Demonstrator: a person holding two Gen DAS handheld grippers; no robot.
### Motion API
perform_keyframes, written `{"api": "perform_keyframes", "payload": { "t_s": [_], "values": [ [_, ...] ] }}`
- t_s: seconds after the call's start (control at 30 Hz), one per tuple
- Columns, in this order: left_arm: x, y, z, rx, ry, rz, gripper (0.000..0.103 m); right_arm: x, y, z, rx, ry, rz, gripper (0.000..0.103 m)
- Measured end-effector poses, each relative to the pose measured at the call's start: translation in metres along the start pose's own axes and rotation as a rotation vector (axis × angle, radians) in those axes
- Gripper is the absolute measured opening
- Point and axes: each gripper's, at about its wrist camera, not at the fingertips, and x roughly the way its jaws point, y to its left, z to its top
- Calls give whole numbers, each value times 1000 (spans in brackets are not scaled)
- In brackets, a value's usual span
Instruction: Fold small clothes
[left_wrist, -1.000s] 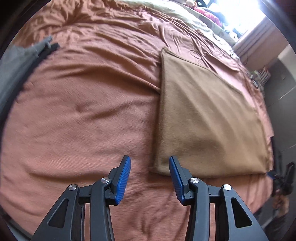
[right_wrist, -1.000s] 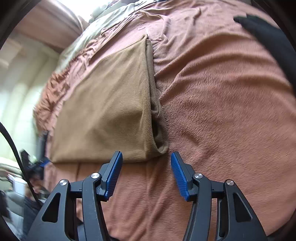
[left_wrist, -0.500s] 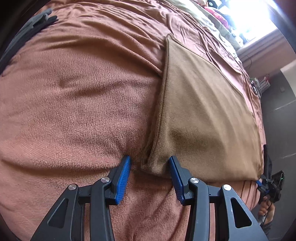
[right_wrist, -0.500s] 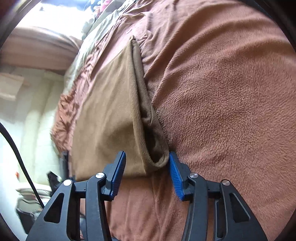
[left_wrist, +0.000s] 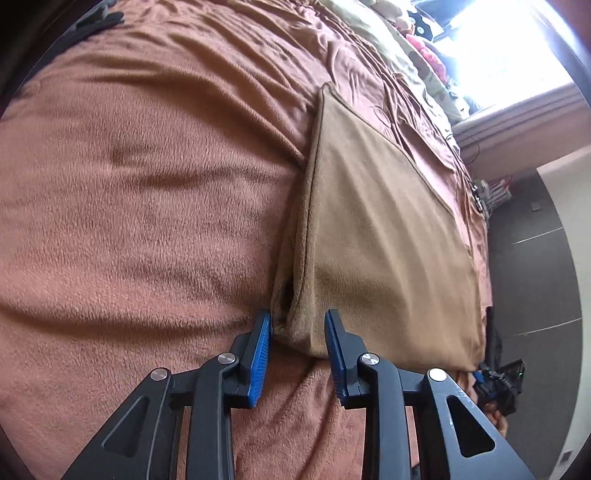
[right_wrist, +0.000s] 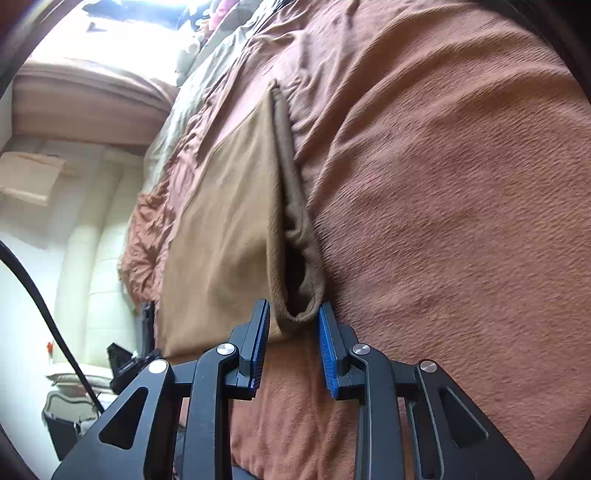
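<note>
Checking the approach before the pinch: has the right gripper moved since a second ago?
Yes. The right gripper has come forward to the tan cloth's near corner, now between its closing jaws.

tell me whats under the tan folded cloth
The tan cloth lies on the rust-brown fleece blanket, which shows all around it. Its layers gape at the near corners; anything flat beneath it is covered.

Home bedroom, rust fleece blanket (left_wrist: 147, 206) over bed, bright window (left_wrist: 517, 48)

Bed (left_wrist: 147, 221), rust fleece blanket, tan cloth (left_wrist: 376, 236)
</note>
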Motion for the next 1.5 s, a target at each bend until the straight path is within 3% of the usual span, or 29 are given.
{"api": "perform_keyframes", "payload": {
  "t_s": [0.23, 0.6, 0.63, 0.67, 0.7, 0.77, 1.0, 1.5],
  "values": [
    [10, 4, -2, -9, 7, 1, 30, 17, -5, 10, 37, 7, 2, 24],
    [22, 17, 13, -122, -27, -130, 30, 27, -13, 13, 57, -41, 60, 24],
    [22, 18, 13, -123, -26, -139, 30, 27, -11, 12, 50, -45, 53, 23],
    [22, 17, 13, -116, -26, -136, 30, 26, -8, 11, 38, -53, 39, 15],
    [22, 14, 14, -104, -30, -124, 28, 23, -5, 10, 20, -63, 22, 10],
    [21, 9, 15, -69, -40, -85, 11, 21, 5, 8, -6, -77, -2, 4],
    [-4, -1, 18, -30, -92, -91, 6, 0, 36, -1, -69, -112, -7, 3],
    [-51, -10, -1, -25, -141, -135, 5, -26, 34, -26, -118, -68, 10, 3]
  ]
}}
